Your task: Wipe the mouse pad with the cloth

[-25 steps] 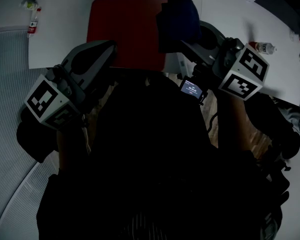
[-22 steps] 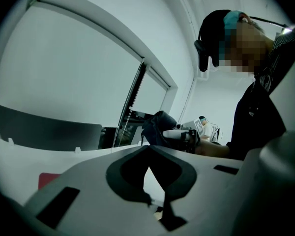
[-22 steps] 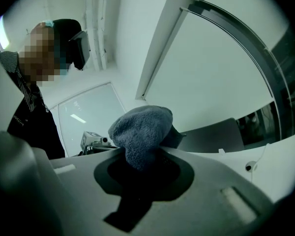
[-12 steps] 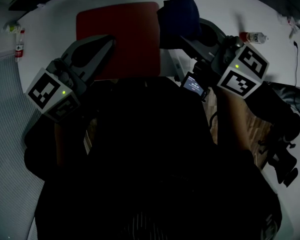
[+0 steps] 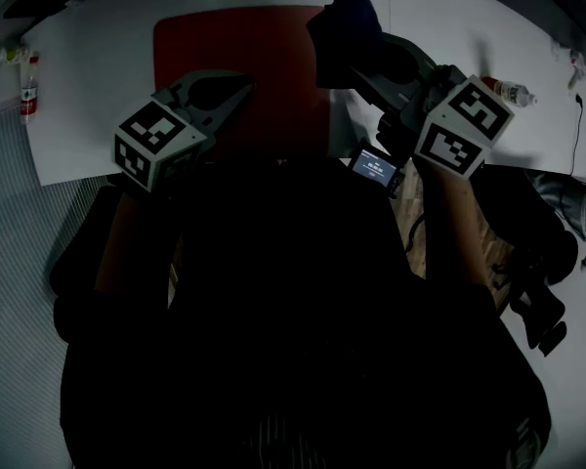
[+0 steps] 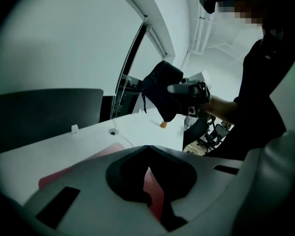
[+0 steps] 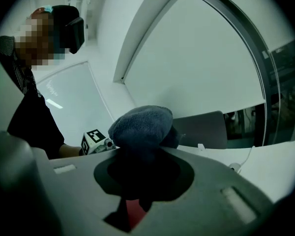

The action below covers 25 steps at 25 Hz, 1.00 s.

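Nearest, the left gripper (image 5: 242,88) sits over the near edge of the red mouse pad (image 5: 244,47), a little left of its middle. Its jaws are pressed together at the tips with nothing between them. It seems placed there so it can press down and steady the pad once wiping starts. Whether it touches the pad cannot be told, though its own view looks across the pad from slightly above.

Further back and to the right, the right gripper (image 5: 363,66) is clamped on the dark blue cloth (image 5: 344,25). The cloth bulges out past the jaw tips in a rounded wad, leaving plenty of soft fabric in front to meet the surface. From the left gripper view the cloth (image 6: 162,95) hangs clear in the air above the white table (image 5: 98,76), over the pad's far right corner. So the wipe itself looks not yet begun, and the cloth would need lowering onto the pad.

The pad lies flat on the table, square to the person. A small bottle (image 5: 27,91) stands well off to the left, clear of the wiping path.
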Motion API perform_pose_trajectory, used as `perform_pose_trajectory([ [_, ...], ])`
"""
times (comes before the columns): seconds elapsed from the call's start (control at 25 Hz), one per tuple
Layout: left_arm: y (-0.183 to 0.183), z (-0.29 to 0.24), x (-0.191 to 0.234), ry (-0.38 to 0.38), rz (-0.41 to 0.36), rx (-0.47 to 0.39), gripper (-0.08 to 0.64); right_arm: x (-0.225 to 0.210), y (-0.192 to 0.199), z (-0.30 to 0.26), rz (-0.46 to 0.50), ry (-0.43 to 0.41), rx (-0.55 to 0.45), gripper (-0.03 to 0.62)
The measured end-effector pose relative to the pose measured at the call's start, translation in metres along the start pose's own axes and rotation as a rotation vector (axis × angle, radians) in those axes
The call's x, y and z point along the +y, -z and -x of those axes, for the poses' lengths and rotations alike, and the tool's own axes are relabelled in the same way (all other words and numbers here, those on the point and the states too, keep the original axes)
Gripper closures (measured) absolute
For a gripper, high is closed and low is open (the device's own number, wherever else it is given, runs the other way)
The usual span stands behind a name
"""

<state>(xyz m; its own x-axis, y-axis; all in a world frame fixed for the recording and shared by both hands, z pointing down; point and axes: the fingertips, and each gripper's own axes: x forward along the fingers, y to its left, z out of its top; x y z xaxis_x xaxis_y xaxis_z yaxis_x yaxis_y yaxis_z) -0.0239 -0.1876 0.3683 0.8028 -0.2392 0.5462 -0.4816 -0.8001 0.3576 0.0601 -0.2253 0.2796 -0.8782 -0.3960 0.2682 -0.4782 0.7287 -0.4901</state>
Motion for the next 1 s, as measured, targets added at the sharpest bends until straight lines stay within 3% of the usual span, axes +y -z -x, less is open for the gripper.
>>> perform_pose_trajectory([
  [0.28,0.063,-0.035,0.040,0.011,0.060,0.153,0.552,-0.035,0.026,-0.037,0.046,0.044,0.112,0.523],
  [0.6,0.105,-0.064,0.086,-0.031,0.152,0.245,0.552,-0.062,0.065,-0.064,-0.007,0.064,0.202,0.523],
  [1.0,0.153,-0.081,0.115,-0.054,0.177,0.340,0.552,-0.097,0.164,-0.110,0.027,0.083,0.454,0.523],
])
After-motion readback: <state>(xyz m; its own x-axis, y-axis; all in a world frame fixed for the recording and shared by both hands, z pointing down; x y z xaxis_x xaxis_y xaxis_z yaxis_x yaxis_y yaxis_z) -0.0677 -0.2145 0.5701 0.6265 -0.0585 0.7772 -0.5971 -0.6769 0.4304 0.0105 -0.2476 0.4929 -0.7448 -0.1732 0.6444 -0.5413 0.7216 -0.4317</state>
